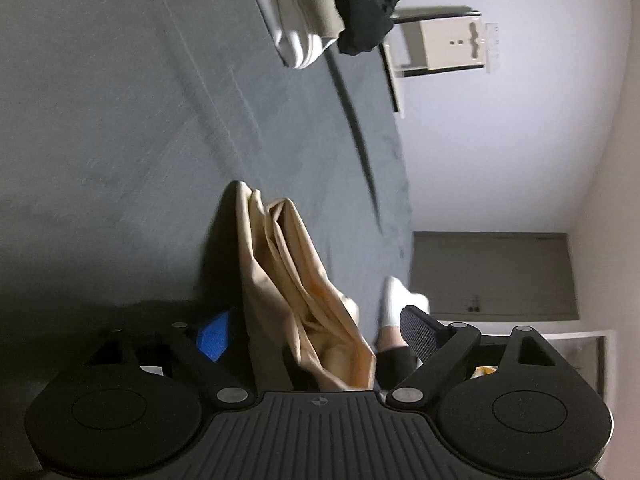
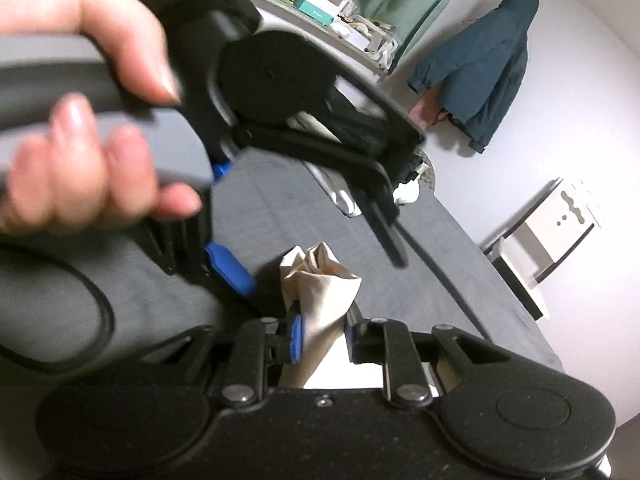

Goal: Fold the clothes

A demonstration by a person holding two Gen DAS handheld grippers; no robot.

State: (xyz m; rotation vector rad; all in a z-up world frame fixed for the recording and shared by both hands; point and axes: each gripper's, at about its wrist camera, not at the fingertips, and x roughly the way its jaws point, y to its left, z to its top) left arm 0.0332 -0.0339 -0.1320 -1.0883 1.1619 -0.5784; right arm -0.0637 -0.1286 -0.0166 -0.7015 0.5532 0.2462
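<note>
Grey bedsheet [image 1: 120,140] backs beige garment [image 2: 320,288], pinched by right hand-held gripper [image 2: 323,340]; left's [image 1: 316,336] spread wide.

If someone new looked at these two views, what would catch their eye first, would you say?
Probably the beige cloth, bunched and pinched in the right gripper over the grey bed. Next, the hand holding the left gripper, large and blurred at upper left. Farther back, a teal jacket hangs on the wall.
</note>
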